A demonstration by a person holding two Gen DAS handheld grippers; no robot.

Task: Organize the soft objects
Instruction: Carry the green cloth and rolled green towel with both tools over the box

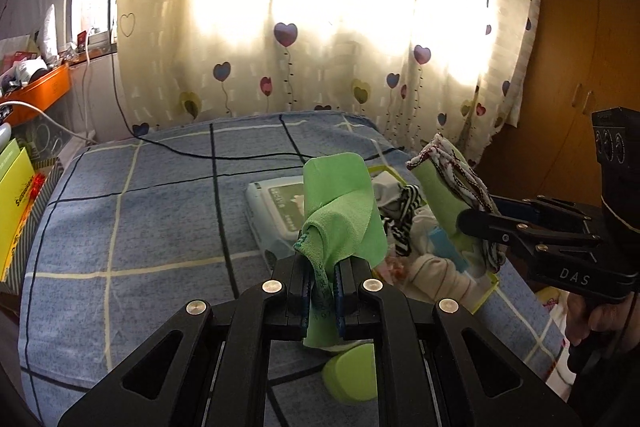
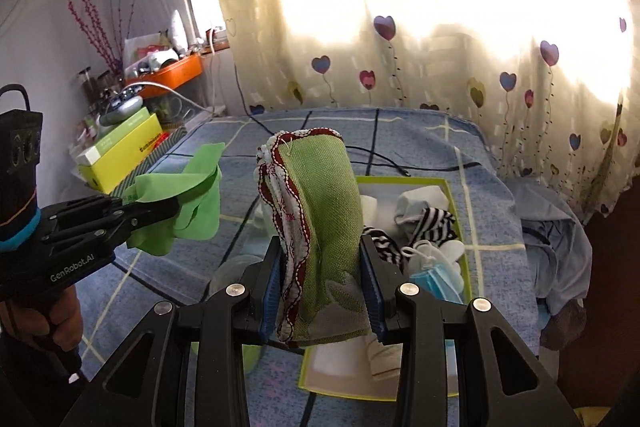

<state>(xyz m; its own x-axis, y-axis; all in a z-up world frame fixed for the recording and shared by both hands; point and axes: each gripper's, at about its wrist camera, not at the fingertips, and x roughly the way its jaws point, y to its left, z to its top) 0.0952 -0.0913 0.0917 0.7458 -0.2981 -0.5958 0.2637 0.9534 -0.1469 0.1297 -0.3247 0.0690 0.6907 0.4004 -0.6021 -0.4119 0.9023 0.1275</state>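
Note:
In the left wrist view my left gripper point(image 1: 324, 283) is shut on a bright green microfibre cloth point(image 1: 344, 215), which stands up above the jaws over the bed. My right gripper point(image 2: 322, 291) is shut on a folded olive-green woven cloth with red and white trim point(image 2: 324, 219). Both cloths hang in the air side by side. The right gripper point(image 1: 476, 223) shows at the right of the left wrist view with its cloth point(image 1: 444, 187). The left gripper point(image 2: 168, 207) with the bright cloth point(image 2: 196, 199) shows at the left of the right wrist view.
A shallow green-rimmed box point(image 2: 400, 181) on the blue checked bed point(image 1: 140, 227) holds a striped sock point(image 2: 432, 223), white socks and a blue face mask point(image 2: 436, 283). A wipes pack point(image 1: 276, 211) and a green lid point(image 1: 352, 375) lie nearby. A black cable point(image 1: 180, 151) crosses the bed. A yellow box point(image 2: 120, 155) stands left; blue clothing point(image 2: 556, 239) lies right.

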